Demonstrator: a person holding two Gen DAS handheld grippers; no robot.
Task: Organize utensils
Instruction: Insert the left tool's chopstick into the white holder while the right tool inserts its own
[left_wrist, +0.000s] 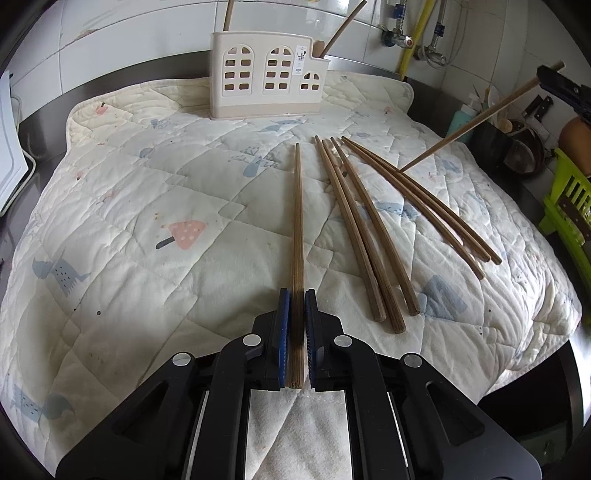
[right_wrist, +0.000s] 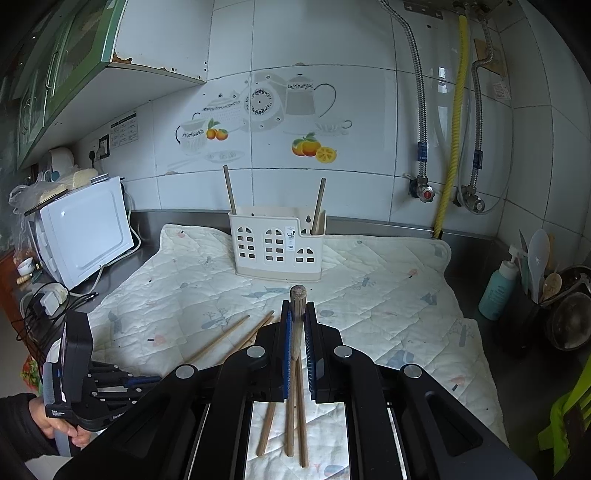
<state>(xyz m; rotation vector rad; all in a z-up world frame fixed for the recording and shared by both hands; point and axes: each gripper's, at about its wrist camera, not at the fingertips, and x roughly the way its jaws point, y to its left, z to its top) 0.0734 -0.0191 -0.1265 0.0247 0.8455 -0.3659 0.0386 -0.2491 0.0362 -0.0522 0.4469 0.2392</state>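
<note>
two wrist views over a kitchen bench (left_wrist: 44, 144) covered by a quilted mat (left_wrist: 147, 192).

left hand-held gripper (left_wrist: 297, 295) low over the mat, narrowed onto one wooden chopstick (left_wrist: 297, 221), pads pressing its thick end from both sides, thin tip pointing toward the cream utensil holder (left_wrist: 267, 77) at the back against the tiled wall. gripped at the butt, probably so the thin end can go into a slot first.

right hand-held gripper (right_wrist: 298, 304) raised above the mat, clamped on a second chopstick (right_wrist: 297, 295), thick end poking up past the fingertips, shaft slanting down and back. seen from the left view as a long stick held aloft at the right edge, thin tip hanging near the loose pile.

six more loose chopsticks (left_wrist: 369, 229) fanned on the mat, just right of the gripped one, thick ends nearest the camera, still to be sorted.

holder upright, with two wooden handles (right_wrist: 229, 190) already standing in its compartments, one at each end. likely destination for both held sticks.

white microwave (right_wrist: 85, 232) at left, soap bottle (right_wrist: 496, 288) at right, well apart from the work.
</note>
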